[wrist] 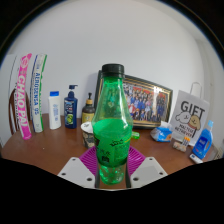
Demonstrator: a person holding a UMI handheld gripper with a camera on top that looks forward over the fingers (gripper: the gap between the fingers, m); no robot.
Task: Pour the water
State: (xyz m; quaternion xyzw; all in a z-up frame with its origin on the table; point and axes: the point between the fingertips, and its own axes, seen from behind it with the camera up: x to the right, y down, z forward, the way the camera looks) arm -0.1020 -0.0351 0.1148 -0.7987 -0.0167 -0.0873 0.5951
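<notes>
A green plastic bottle (pixel 113 125) with a black cap and a green label stands upright right in front of me, filling the middle of the gripper view. My gripper (pixel 112 168) has its two fingers closed against the bottle's lower body, one purple pad (pixel 90 158) pressing on its left side and the other on its right. The bottle's base is hidden between the fingers. I see no cup or glass.
A wooden table (pixel 45 150) lies behind the bottle. At the back stand a framed group photo (pixel 148 101), a white "GIFT" bag (pixel 188 120), a dark-blue bottle (pixel 71 108), a small white bottle (pixel 54 110), tall tubes (pixel 36 92) and blue packets (pixel 203 143).
</notes>
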